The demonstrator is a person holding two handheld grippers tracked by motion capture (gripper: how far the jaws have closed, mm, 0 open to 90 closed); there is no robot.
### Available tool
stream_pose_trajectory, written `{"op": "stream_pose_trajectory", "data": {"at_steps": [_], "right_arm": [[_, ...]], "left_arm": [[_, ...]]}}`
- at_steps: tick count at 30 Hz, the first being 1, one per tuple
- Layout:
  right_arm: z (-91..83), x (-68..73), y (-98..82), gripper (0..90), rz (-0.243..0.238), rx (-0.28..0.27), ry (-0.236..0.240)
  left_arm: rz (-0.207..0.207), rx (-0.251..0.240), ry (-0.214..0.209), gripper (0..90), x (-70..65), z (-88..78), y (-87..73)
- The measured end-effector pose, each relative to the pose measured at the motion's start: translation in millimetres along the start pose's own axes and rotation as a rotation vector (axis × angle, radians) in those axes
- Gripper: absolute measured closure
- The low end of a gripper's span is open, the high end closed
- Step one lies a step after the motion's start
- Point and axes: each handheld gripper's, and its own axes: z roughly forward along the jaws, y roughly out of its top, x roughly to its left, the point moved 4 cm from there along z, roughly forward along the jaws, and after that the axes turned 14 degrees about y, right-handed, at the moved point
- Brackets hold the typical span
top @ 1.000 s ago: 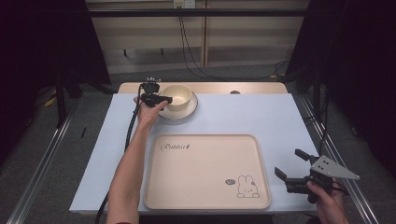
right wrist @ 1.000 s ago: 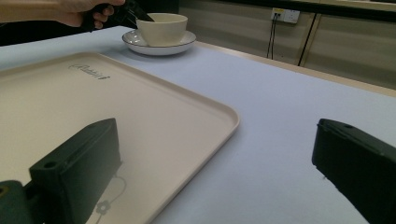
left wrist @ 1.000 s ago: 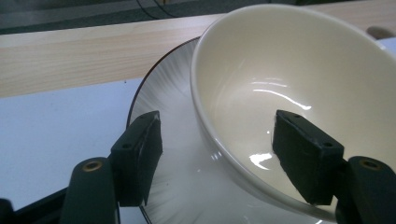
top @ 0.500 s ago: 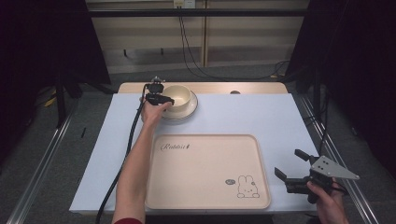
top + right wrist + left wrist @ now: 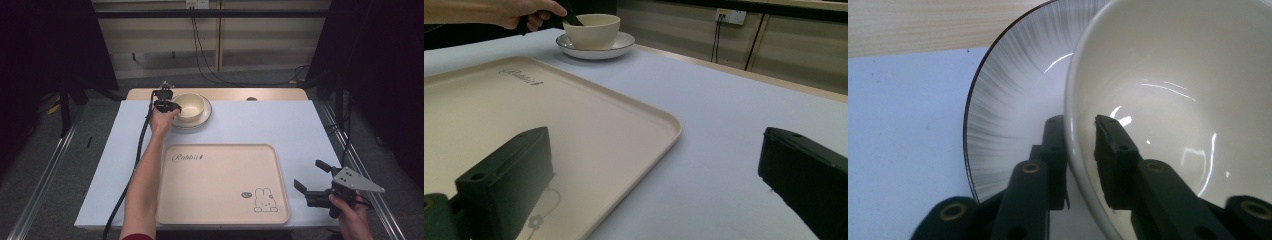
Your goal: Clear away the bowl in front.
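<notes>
While your left gripper (image 5: 170, 106) reaches to the far side of the table, its two black jaws straddle the near-left wall of the cream ceramic bowl (image 5: 190, 106): in the left gripper view one jaw sits outside the wall and the other inside, and the jaws are clamped on the bowl rim (image 5: 1070, 125). The bowl stands on a pale round saucer with a dark edge and fine radial lines (image 5: 1008, 100). In the high view, bowl and saucer (image 5: 204, 118) lie at 12 o'clock from the tray, near the table's far edge, where the light-blue table cover (image 5: 280, 125) meets a strip of bare pale wood (image 5: 235, 94).

The beige rectangular plastic tray with rounded corners (image 5: 220, 185) occupies the near centre of the table. It carries a script word at its 10 o'clock corner and a rabbit drawing (image 5: 264, 200) at its 5 o'clock corner. The bowl and saucer are apart from the tray.

Your right gripper (image 5: 312, 181) is held at 3 o'clock from the tray, just beside its near-right corner, above the table cover. Its jaws stand wide apart with nothing between them; in the right gripper view the left jaw overlaps the tray surface (image 5: 574, 130) and the right jaw lies over the cover. That view also shows your left hand (image 5: 519, 12) at the bowl (image 5: 591, 31) in the distance.
</notes>
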Motion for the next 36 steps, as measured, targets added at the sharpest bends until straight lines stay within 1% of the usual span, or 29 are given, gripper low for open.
{"op": "stream_pose_trajectory", "data": {"at_steps": [2,3,5,6,7,8,9,10,11,13,14,15,16,17,18,19,20,23,24,26,28,29,30,32,34,35,36], "right_arm": [[-0.5,0.0,-0.1,0.8,0.000,0.008,0.017],[0.0,0.0,-0.1,0.8,-0.001,0.000,-0.001],[0.0,0.1,-0.1,0.8,0.000,0.001,0.001],[-0.1,0.0,0.0,0.8,-0.003,0.000,0.000],[-0.2,0.1,0.0,0.8,-0.001,0.000,0.002],[-0.2,-0.2,0.0,0.8,-0.003,0.001,0.010],[-0.6,0.1,-0.1,0.8,0.001,0.007,0.016],[-0.1,0.1,0.0,0.8,-0.001,0.000,0.000],[-0.1,0.1,0.0,0.8,0.000,0.000,0.000],[0.1,-0.4,-0.1,0.8,-0.002,0.002,0.000],[-0.1,-0.4,-0.1,0.8,0.000,0.003,0.007],[-0.3,-0.3,-0.1,0.8,-0.002,0.008,0.017],[0.2,-0.5,-0.2,0.8,-0.004,0.003,0.002],[0.2,-0.4,-0.2,0.8,-0.004,0.006,0.002],[0.2,-0.5,-0.1,0.8,-0.007,0.005,0.001],[0.2,-0.4,0.0,0.8,-0.003,0.002,0.002],[0.1,-0.5,0.0,0.8,-0.004,0.004,0.003],[-0.2,-0.5,-0.2,0.8,-0.004,0.006,-0.001],[0.1,-0.5,-0.1,0.8,-0.004,0.003,0.002],[0.1,-0.6,-0.1,0.8,-0.004,0.004,0.003],[-0.1,-0.6,-0.1,0.8,-0.003,0.003,0.006],[0.1,-0.6,0.0,0.8,-0.003,0.001,-0.003],[-0.3,-0.4,0.0,0.8,-0.001,0.002,0.005],[-0.4,-0.3,0.2,0.8,-0.003,-0.001,0.005],[-0.5,-0.5,0.3,0.8,-0.001,-0.003,0.003],[-0.5,-0.6,0.3,0.8,-0.004,-0.002,0.003],[-0.4,-0.5,0.3,0.8,-0.004,-0.003,-0.001]], "left_arm": [[-0.011,0.006,0.003,77.9,0.0,-0.3,0.3],[-0.010,0.005,0.003,78.1,-0.2,-0.3,0.3],[-0.016,0.015,0.001,78.5,0.4,-0.1,0.3],[-0.013,0.017,0.004,79.0,0.9,-0.2,0.2],[-0.027,0.013,0.008,80.1,0.5,0.2,0.2],[-0.046,0.016,-0.011,80.6,-0.1,0.3,0.3],[-0.044,0.016,-0.014,81.1,0.2,0.3,0.5],[-0.041,0.017,-0.013,81.5,0.3,0.3,0.7],[-0.034,0.019,-0.011,81.5,0.3,0.1,0.8],[-0.035,0.023,-0.017,81.2,0.6,0.4,0.4],[-0.029,0.026,-0.017,81.1,1.2,0.3,0.3],[-0.042,0.033,-0.028,81.3,1.3,0.0,0.1],[-0.050,0.034,-0.032,81.9,1.3,0.0,0.2],[-0.052,0.032,-0.034,82.6,1.9,-0.7,0.4],[-0.057,0.041,-0.043,83.2,2.4,-1.0,0.4],[-0.059,0.039,-0.040,83.3,3.1,-0.9,0.4],[-0.080,0.033,-0.043,83.3,2.2,-0.6,0.3],[-0.097,0.044,-0.048,83.4,3.9,-1.3,-0.1],[-0.114,0.041,-0.052,83.4,3.5,-1.4,-0.1],[-0.118,0.045,-0.053,83.5,4.6,-1.8,-0.2],[-0.143,0.041,-0.054,83.6,4.3,-2.4,0.5],[-0.152,0.041,-0.057,83.5,5.2,-3.3,0.5],[-0.154,0.045,-0.066,83.5,5.7,-4.0,0.5],[-0.164,0.048,-0.065,83.6,5.8,-5.3,1.0],[-0.154,0.052,-0.066,83.6,5.9,-6.3,1.3],[-0.166,0.052,-0.067,83.5,5.1,-6.8,1.4],[-0.165,0.053,-0.064,83.4,5.4,-6.5,1.2]]}}
